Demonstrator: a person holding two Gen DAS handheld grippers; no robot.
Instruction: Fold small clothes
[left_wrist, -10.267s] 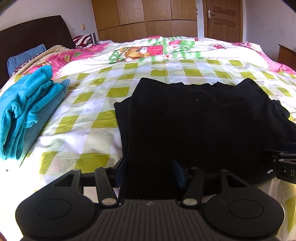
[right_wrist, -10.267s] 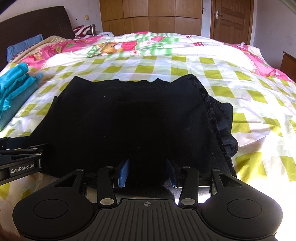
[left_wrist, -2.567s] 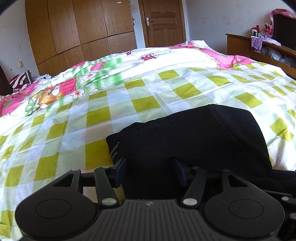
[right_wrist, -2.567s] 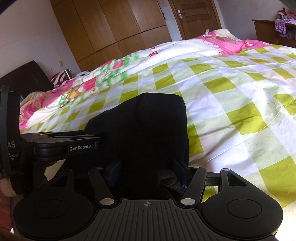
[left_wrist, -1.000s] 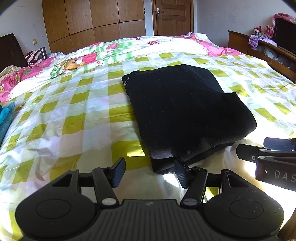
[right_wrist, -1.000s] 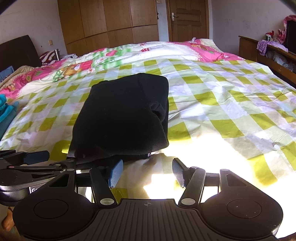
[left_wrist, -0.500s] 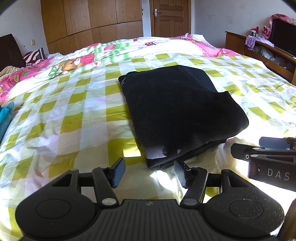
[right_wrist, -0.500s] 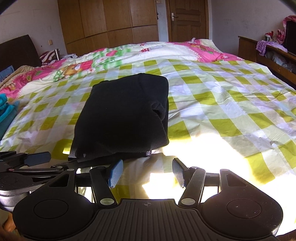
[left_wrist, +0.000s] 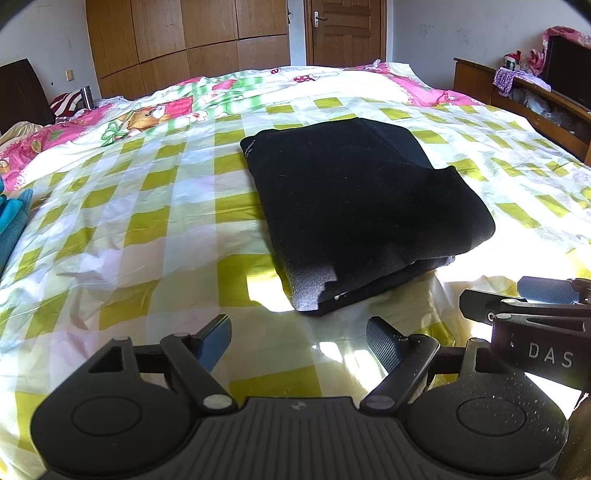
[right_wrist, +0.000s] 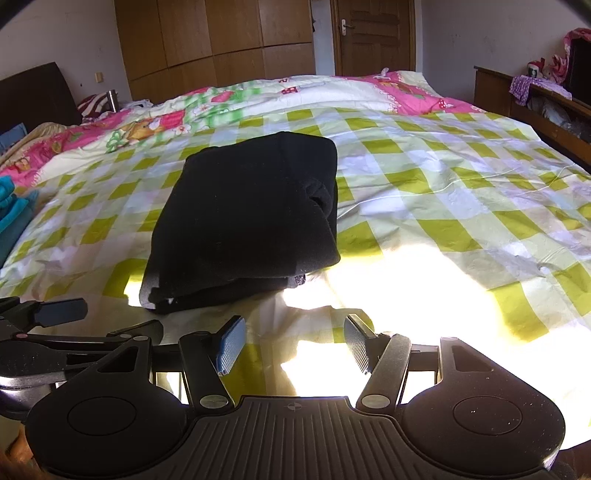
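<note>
A bedroom: one bed (left_wrist: 155, 236) under a yellow-green checked cover, one wooden wardrobe (left_wrist: 192, 40) and one door (left_wrist: 345, 31) at the far wall, and a low cabinet (left_wrist: 517, 99) along the right side. One black garment (left_wrist: 354, 206) lies folded in a compact block on the cover, near the bed's middle, with stacked layers showing at its near edge. One turquoise pile (left_wrist: 11, 225) sits at the far left edge, well apart from the garment.

Two grippers are present. The left gripper (left_wrist: 299, 338) is released, jaws spread, nothing between them, just short of the garment's near corner. The right gripper (right_wrist: 293, 345) is likewise released and empty, near the garment's near edge, not touching it.

Against the frame half a second earlier: the garment lies in the same place and shape. Both grippers have pulled back slightly, so more bare cover shows between the fingers and the garment.
</note>
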